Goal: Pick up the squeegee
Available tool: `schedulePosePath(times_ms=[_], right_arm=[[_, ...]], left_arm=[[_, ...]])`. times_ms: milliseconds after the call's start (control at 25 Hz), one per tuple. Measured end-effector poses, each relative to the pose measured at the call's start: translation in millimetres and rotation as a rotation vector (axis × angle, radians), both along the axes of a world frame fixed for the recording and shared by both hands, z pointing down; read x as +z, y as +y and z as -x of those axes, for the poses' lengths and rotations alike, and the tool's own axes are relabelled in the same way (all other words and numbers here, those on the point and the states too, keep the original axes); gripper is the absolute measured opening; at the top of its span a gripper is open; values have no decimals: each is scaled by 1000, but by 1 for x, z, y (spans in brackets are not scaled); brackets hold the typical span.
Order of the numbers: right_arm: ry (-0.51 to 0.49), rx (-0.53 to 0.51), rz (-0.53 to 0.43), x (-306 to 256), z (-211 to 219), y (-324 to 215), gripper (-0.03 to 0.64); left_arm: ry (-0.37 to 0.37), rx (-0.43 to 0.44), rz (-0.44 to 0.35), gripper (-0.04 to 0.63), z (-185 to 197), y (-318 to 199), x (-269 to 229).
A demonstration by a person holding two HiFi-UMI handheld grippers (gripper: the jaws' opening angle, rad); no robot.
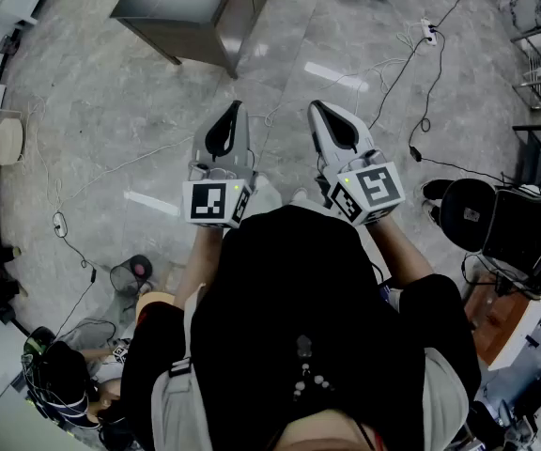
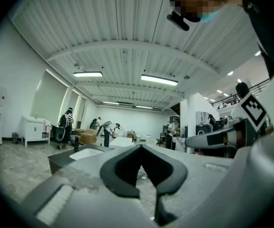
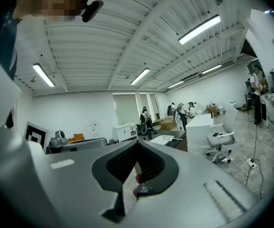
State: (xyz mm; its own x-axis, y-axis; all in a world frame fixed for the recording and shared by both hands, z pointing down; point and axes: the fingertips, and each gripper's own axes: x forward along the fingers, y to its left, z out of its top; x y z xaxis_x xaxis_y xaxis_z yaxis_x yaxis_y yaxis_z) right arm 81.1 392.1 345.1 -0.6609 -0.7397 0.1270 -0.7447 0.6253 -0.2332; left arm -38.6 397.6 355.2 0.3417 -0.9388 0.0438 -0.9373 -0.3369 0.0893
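— squeegee? none shows in any view, so i cannot place it.
— count, then: two claws, one dark table (image 1: 188, 28) at twelve o'clock, zero squeegees.
— left claw (image 1: 234, 108) is pressed together on nothing; right claw (image 1: 318, 108) the same, at one o'clock.
— i'd expect it to be light, with a stiff handle and a soft rubber blade. pinch the handle near its middle; the blade would likely flex and slip.
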Motion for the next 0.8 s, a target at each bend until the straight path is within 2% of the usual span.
schedulePosePath(times_ms=[240,800], right_arm=[[-5,3,25,8,-38,8,1],[-23,-16,-4,7,-70,6,0]], left_arm=[[0,20,7,0,-43,9,1],[-39,-25,-10,0,-65,17,-1]])
